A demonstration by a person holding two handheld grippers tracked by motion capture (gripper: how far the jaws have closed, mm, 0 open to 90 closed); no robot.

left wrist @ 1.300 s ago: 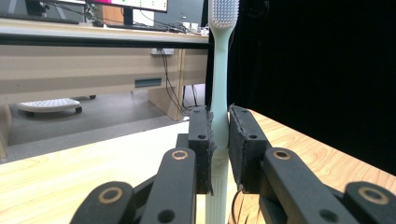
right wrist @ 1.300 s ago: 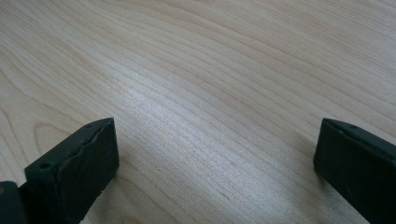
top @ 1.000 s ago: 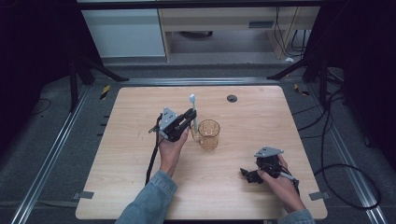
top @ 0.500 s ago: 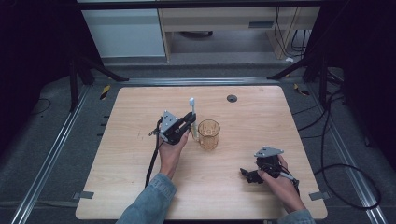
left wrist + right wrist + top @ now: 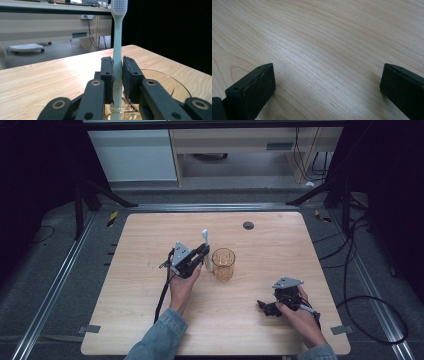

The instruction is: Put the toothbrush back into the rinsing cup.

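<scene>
Left gripper (image 5: 204,254) clamped on toothbrush (image 5: 205,249), right gripper (image 5: 264,306) idle.

I see my left jaws pinching the toothbrush handle (image 5: 117,62), brush upright, bristles up, just beside the amber glass (image 5: 223,264) near the table (image 5: 150,320) middle; in the left gripper view its lower end sits by the glass rim (image 5: 172,80). Versus a second ago the left hand has barely shifted, grip unchanged. Right jaws gape wide over bare wood (image 5: 324,50), same spot as before.
</scene>
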